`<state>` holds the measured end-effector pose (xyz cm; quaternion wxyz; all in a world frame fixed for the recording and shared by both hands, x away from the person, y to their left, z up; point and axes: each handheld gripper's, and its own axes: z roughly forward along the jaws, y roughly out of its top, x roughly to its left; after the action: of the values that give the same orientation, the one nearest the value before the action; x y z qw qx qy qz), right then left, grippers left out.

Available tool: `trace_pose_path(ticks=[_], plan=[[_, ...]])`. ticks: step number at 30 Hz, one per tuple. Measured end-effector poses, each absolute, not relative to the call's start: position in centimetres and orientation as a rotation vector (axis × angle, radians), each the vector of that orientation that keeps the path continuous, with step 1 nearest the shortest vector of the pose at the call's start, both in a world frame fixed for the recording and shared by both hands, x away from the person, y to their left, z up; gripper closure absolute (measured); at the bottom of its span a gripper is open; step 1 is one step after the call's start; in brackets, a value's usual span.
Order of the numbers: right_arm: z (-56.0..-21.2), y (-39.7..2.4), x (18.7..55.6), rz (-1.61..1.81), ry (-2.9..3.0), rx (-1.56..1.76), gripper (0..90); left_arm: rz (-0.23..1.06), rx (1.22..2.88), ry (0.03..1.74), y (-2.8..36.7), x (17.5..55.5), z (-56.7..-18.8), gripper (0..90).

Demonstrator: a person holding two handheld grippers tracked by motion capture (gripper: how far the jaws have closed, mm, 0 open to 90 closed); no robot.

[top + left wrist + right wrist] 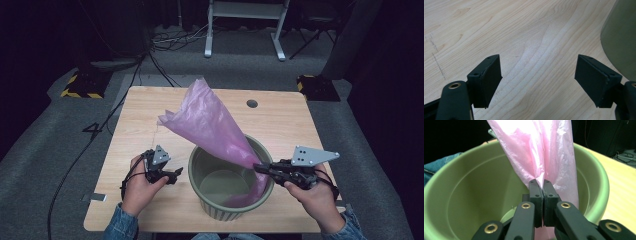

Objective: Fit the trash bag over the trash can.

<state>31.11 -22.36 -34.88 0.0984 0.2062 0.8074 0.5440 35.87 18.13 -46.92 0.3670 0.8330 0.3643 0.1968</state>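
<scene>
My left claw point(172, 175) sits low over the bare desk point(150, 115), jaws spread wide, nothing between them, just left of the green bin point(200, 160). The bin stands at the desk's near edge. A pink plastic bag point(210, 122) rises out of it, leaning up-left. My right claw point(543, 185) is at the bin's right rim, clamped tight on a fold of the bag.
</scene>
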Motion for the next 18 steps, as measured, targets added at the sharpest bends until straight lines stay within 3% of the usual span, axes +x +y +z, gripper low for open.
trace_pose_path(ticks=[18], plan=[[-35.2,-22.5,30.3,1.579,2.405,0.610,88.2,0.501,2.086,0.878,18.8,35.0,-43.9,22.1]])
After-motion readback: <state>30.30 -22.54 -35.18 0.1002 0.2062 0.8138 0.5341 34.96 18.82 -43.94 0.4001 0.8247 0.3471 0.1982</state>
